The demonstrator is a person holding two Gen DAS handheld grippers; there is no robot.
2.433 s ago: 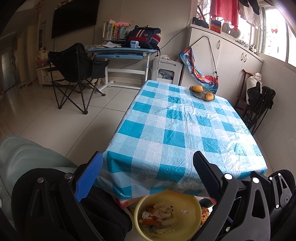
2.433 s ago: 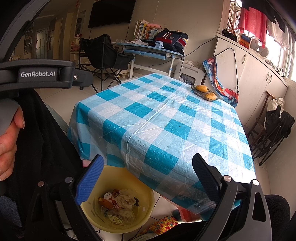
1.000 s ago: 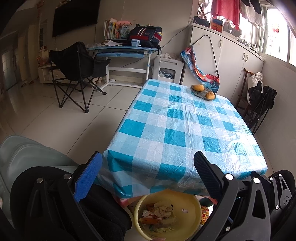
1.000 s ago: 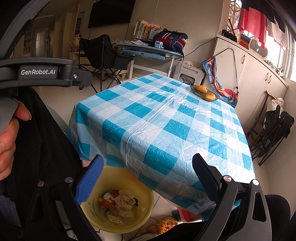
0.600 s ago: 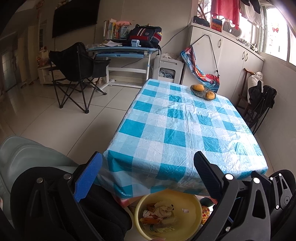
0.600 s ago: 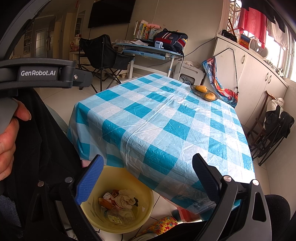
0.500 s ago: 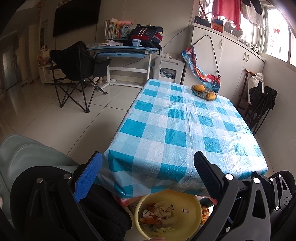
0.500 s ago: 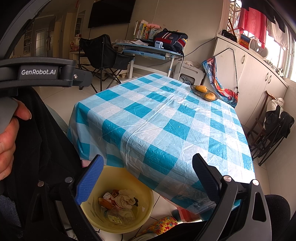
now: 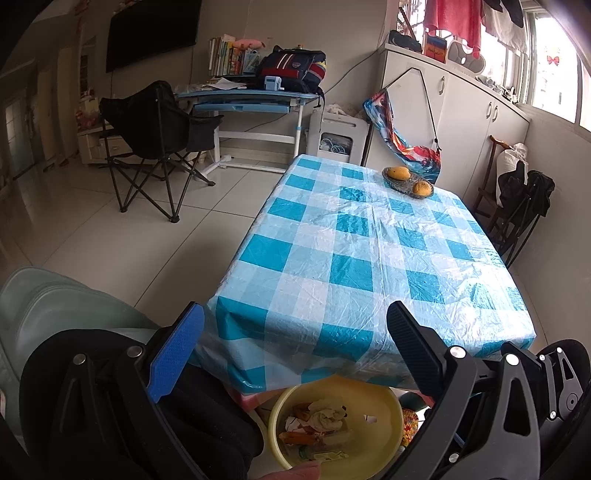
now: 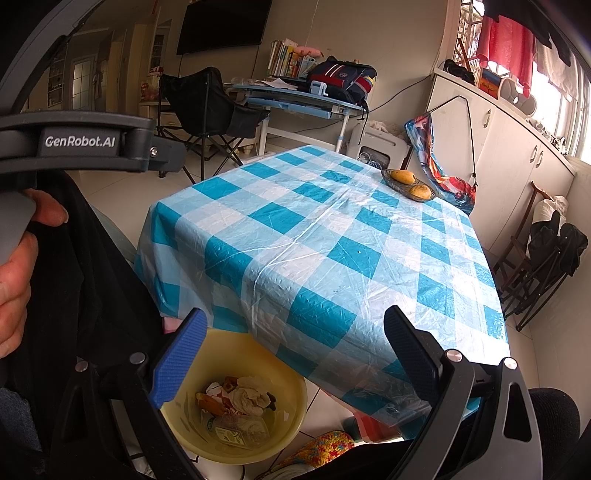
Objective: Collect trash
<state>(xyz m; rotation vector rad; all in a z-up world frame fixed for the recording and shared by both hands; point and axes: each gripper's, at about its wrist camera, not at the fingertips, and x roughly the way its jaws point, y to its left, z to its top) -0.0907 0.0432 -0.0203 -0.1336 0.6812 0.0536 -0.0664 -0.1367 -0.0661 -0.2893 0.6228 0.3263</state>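
Now both tongs, left [image 9: 291,349] and right [image 10: 293,349], wide open, empty, above trash-filled yellow basin [image 10: 284,435].

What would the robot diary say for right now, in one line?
left claw: open, empty | right claw: open, empty | round yellow plastic basin: holds trash, below table edge | blue-white checked tablecloth: no trash visible

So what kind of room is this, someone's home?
Most likely a lived-in home: a dining table with a fruit basket, a wall TV, and laundry hanging by the window.
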